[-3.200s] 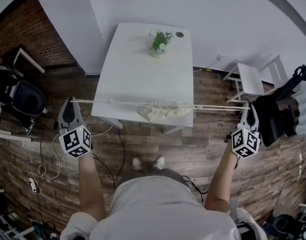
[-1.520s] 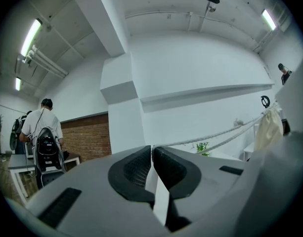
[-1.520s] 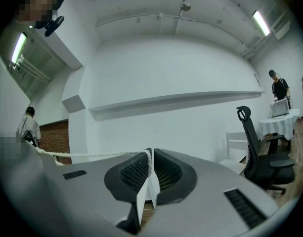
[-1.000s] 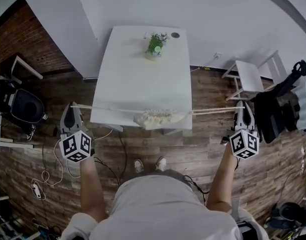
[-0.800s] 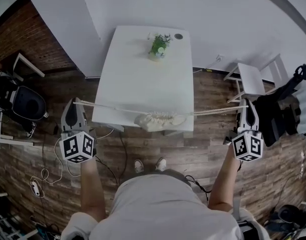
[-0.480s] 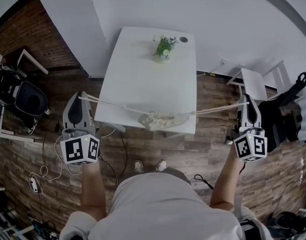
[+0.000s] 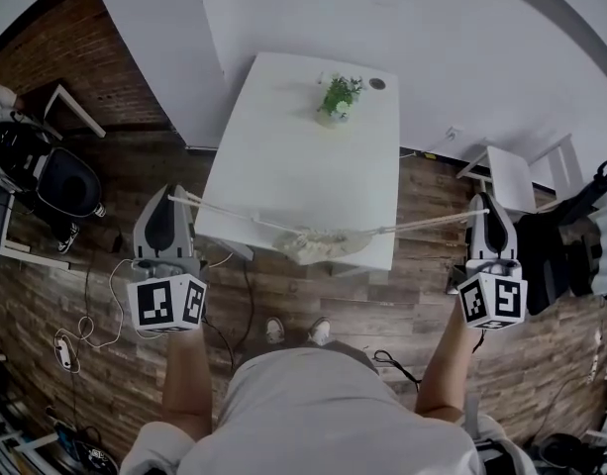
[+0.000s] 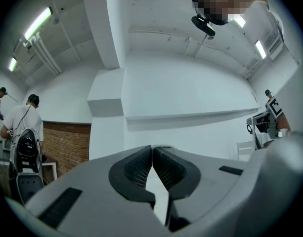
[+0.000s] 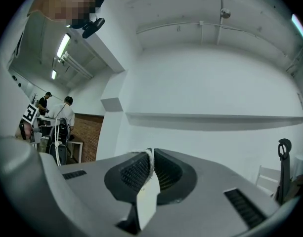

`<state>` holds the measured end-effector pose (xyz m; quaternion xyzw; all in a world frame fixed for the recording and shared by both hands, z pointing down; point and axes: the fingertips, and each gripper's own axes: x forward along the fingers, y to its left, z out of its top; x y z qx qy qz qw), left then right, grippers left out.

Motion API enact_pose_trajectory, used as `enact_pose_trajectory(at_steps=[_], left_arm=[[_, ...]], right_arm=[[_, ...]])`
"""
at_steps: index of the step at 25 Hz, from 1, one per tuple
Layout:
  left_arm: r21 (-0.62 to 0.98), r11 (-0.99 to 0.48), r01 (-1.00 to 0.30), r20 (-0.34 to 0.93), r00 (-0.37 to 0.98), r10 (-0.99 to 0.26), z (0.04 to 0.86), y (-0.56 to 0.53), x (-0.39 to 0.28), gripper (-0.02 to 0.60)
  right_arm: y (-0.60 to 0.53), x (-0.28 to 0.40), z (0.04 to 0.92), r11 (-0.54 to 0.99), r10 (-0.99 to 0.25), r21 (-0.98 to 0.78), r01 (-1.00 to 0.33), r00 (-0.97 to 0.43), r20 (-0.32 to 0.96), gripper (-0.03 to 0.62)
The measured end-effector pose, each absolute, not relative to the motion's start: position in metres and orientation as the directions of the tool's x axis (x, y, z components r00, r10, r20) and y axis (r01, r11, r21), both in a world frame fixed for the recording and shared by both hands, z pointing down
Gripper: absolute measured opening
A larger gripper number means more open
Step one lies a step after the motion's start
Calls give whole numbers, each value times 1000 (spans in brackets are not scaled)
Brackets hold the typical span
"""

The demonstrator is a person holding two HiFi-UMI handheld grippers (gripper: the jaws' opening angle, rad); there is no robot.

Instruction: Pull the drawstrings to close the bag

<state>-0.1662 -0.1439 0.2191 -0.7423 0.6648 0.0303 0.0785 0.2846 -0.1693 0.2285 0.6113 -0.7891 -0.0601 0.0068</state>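
Already both tools were clamped tight. The left gripper (image 7: pixel 168 196) and right gripper (image 7: pixel 484 200) each had its jaws pressed together on a cord end, and the cord showed plainly in the right gripper view. Seconds earlier the drawstrings (image 7: pixel 234 216) had run dead level between them. By this moment they sloped down from each tip toward the middle, so I judged the hard pull was over and the tension easing. Midway between the grippers and below their tips lay the bag (image 7: pixel 323 244), cream, its mouth bunched into tight gathers, at the near edge of the table (image 7: pixel 303 146).
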Motion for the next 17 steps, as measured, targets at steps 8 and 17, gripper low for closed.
enact_pose_trajectory(at_steps=[8,17], left_arm=[[-62,-96,-993,-149,104,-983,223,-140,-168,21],[-75,-83,-994,-157,94,-983,219,-133,-166,21]], right_arm=[[-162,285,226,247,-964,144,-958,-257,-61,40],[-158,285,231,259,-962,150,-954,-269,-48,40]])
